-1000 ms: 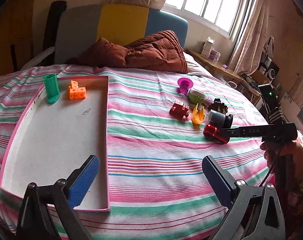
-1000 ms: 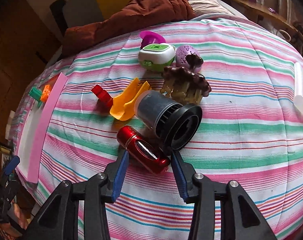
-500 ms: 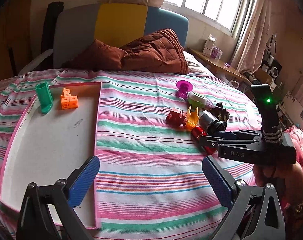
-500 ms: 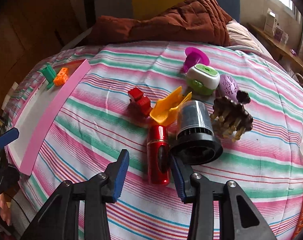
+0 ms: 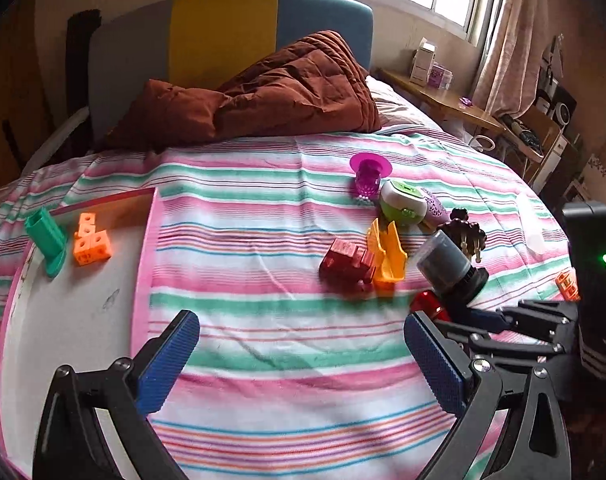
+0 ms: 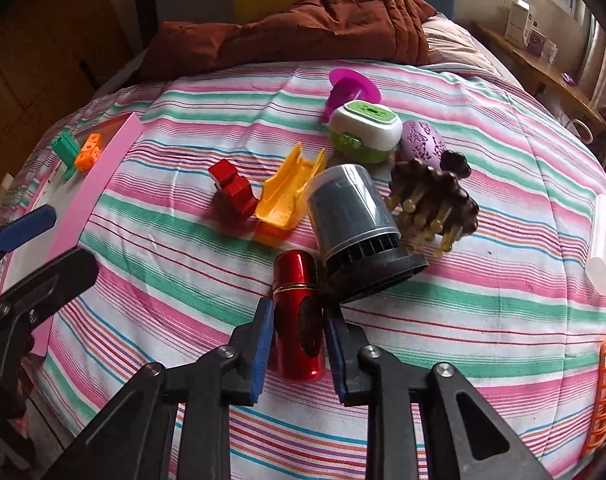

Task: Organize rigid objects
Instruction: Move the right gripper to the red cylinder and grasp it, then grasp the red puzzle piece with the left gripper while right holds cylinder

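Striped bedspread (image 5: 271,344), brown quilt (image 5: 263,100) by headboard; pink tray (image 5: 143,280) at left; right gripper (image 6: 297,334) just clamped red cylinder (image 6: 297,312), earlier loose between jaws; left gripper (image 5: 299,354) gaped empty.

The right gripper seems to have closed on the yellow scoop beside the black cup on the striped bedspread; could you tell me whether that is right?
Not quite. The right gripper has closed on the red cylinder, not the yellow scoop. The right wrist view shows both pads against the cylinder's sides, beside the black cup on the striped bedspread; the scoop lies untouched farther back.
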